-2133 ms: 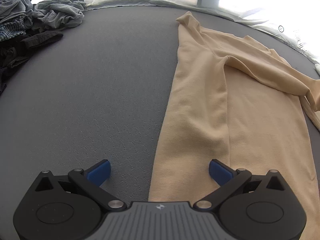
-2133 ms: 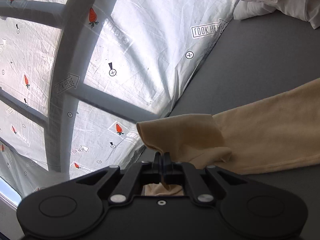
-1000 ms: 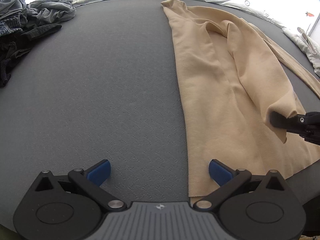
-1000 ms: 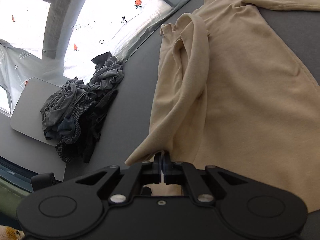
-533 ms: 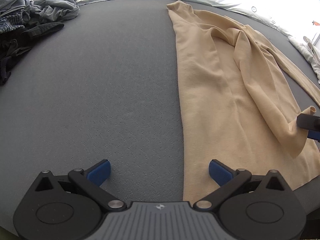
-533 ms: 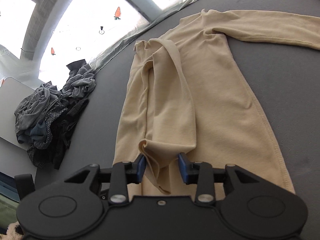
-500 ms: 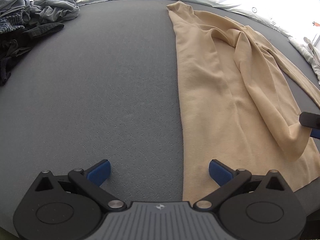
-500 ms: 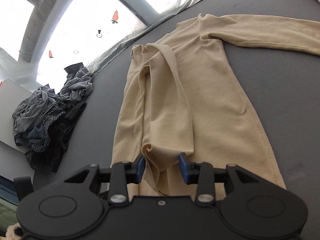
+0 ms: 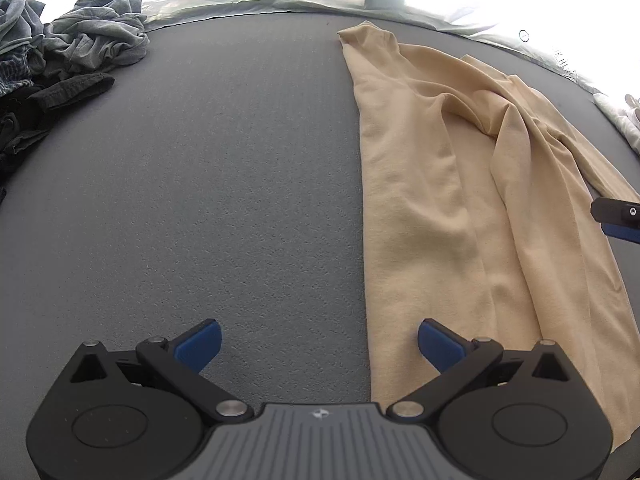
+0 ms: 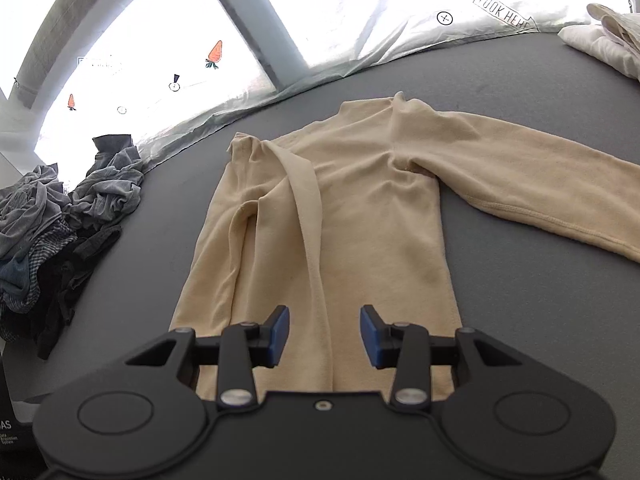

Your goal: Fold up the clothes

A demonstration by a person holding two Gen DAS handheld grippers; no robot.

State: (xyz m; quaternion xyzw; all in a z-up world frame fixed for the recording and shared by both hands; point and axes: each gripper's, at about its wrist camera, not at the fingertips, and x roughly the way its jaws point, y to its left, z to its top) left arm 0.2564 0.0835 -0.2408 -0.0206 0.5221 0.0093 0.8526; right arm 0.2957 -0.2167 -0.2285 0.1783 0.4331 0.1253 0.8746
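A beige long-sleeved top (image 10: 360,216) is spread on the grey surface (image 9: 200,180), filling the centre of the right wrist view, with one sleeve (image 10: 308,216) folded down across its body and the other (image 10: 540,184) stretched toward the right edge. The right hand-held gripper (image 10: 323,336) is seen partly open above the hem, nothing gripped. The left hand-held gripper (image 9: 319,344) is held wide open and empty over the top's left edge. A heap of grey and dark clothes (image 9: 60,64) is seen at upper left.
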